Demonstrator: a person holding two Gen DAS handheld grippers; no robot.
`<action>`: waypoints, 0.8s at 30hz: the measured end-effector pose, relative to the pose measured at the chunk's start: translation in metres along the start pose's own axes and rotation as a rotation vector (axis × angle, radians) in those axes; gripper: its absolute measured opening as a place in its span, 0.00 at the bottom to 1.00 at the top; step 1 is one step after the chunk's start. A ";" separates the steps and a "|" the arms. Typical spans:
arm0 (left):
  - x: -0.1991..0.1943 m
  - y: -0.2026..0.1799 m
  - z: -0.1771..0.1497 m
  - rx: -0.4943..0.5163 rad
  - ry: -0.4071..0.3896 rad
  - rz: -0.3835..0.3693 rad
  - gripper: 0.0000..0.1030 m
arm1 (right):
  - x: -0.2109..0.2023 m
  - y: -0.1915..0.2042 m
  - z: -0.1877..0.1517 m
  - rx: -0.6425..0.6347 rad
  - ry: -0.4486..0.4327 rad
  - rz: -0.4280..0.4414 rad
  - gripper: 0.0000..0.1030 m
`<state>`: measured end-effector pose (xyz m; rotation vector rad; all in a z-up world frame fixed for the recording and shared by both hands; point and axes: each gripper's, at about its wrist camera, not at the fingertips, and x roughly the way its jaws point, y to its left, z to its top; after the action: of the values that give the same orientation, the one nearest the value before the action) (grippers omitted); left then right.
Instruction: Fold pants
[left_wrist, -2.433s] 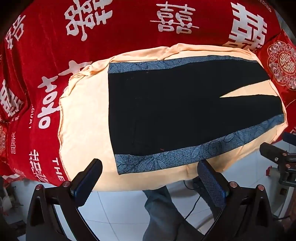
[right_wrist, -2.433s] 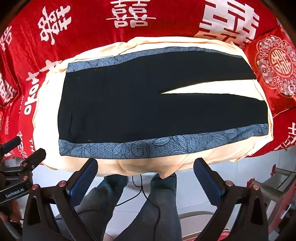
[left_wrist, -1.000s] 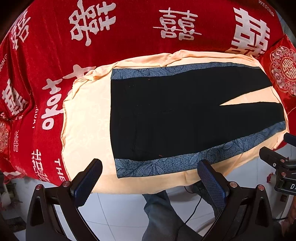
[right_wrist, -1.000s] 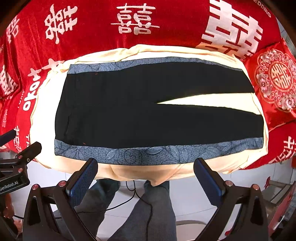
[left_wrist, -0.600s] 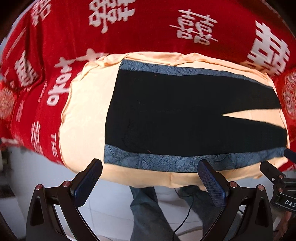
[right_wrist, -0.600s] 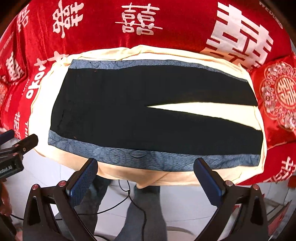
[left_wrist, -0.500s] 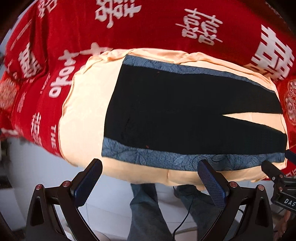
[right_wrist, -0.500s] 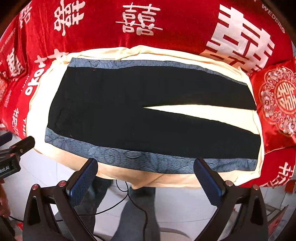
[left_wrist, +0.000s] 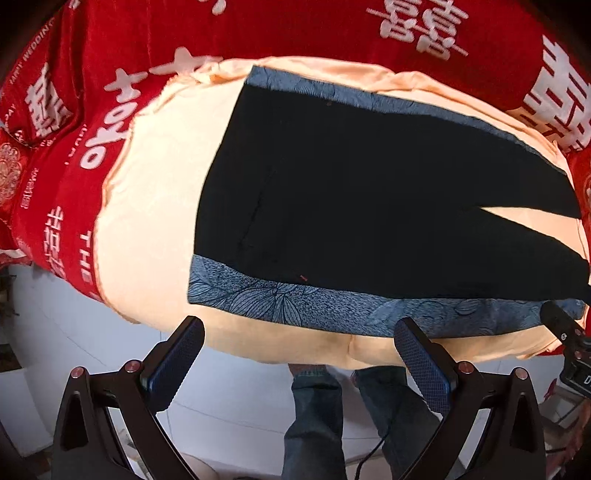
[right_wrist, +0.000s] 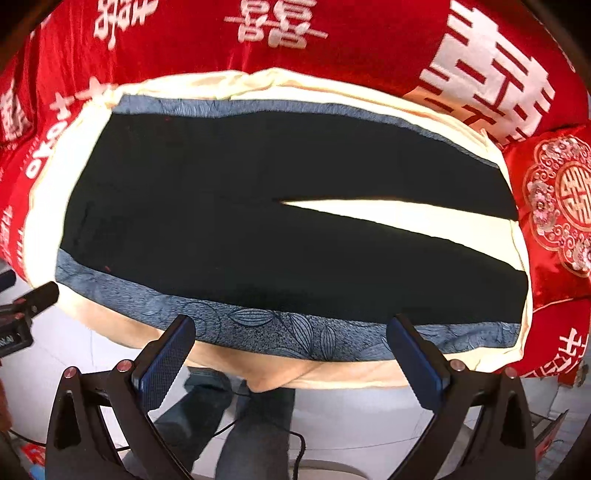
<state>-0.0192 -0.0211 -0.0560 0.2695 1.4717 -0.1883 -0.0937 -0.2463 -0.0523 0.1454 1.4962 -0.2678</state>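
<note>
Black pants (left_wrist: 369, 206) with blue leaf-patterned side stripes lie flat and spread on a cream cloth (left_wrist: 147, 206), waist to the left, legs splayed to the right. They also show in the right wrist view (right_wrist: 258, 229). My left gripper (left_wrist: 301, 354) is open and empty, held just off the near edge by the waist end of the near stripe. My right gripper (right_wrist: 291, 350) is open and empty, its fingertips over the near blue stripe (right_wrist: 280, 332) at mid-leg. Neither touches the pants.
The cream cloth lies on a red bedspread (right_wrist: 369, 44) with white characters. A red embroidered cushion (right_wrist: 561, 199) sits at the right. The person's jeans-clad legs (left_wrist: 317, 417) stand on white floor tiles below the bed edge. The other gripper shows at each view's side (left_wrist: 569, 343).
Both grippers have moved closer to the near edge of the pants; the left view has swung left toward the waist. Both stay open. The pants have not moved.
</note>
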 end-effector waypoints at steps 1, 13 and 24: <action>0.007 0.002 0.000 -0.001 0.000 -0.009 1.00 | 0.006 0.003 0.000 -0.002 0.000 0.003 1.00; 0.088 0.060 -0.010 -0.112 -0.016 -0.184 1.00 | 0.111 0.026 -0.050 0.388 0.121 0.871 1.00; 0.129 0.079 -0.032 -0.187 0.018 -0.401 1.00 | 0.188 0.065 -0.061 0.569 0.146 1.083 0.72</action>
<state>-0.0146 0.0686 -0.1820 -0.1790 1.5386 -0.3686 -0.1256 -0.1840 -0.2487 1.3956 1.2507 0.2136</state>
